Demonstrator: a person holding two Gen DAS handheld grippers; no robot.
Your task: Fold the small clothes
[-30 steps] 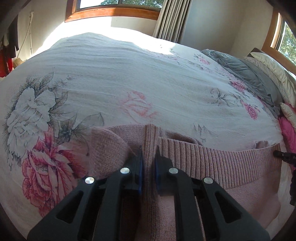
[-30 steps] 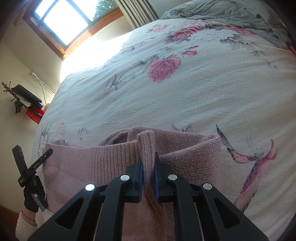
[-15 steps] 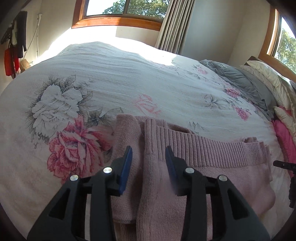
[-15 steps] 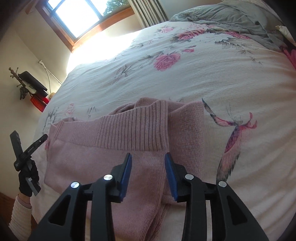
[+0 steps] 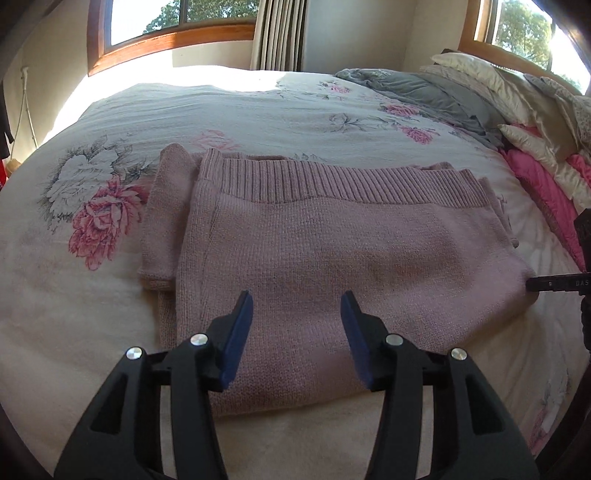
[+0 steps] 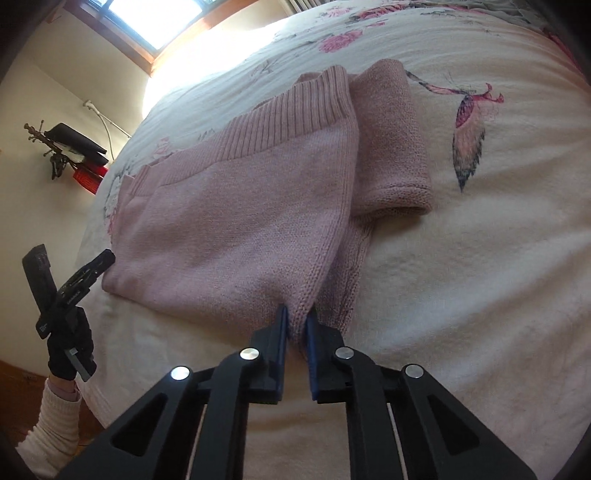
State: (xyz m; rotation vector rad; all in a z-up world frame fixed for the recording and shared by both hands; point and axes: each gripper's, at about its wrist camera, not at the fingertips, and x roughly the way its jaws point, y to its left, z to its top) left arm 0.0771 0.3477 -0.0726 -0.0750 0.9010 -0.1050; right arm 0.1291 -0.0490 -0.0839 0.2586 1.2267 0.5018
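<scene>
The pink knitted sweater (image 5: 332, 251) lies folded flat on the bed (image 5: 258, 110), its ribbed hem band (image 5: 325, 181) turned toward the far side and a folded sleeve (image 6: 391, 147) sticking out past one side edge. It looks soft, thick and fairly light, a loose knit that will drape and stretch when lifted rather than hold a crease, and it should grip well on the floral bedspread instead of sliding. I judge that the best places to take hold are the firm edges: the near corners of the folded body, or the ribbed band, where the knit is denser and several layers can be pinched together without one slipping free. The right gripper (image 6: 295, 325) is clenched on the near corner of the folded body, with a ridge of knit squeezed between its blue pads (image 6: 282, 328). The left gripper (image 5: 295, 325) hangs released over the near part of the sweater, jaws spread wide and holding nothing; in the right wrist view it shows off the sweater's other near corner, carried by a gloved hand (image 6: 70, 347) with a cream sleeve (image 6: 55, 421). Farther out, a gray blanket (image 5: 417, 88) and pillows (image 5: 498, 77) are piled at the head of the bed, and sunlight from a wood-framed window (image 5: 177, 22) falls across the far side.
</scene>
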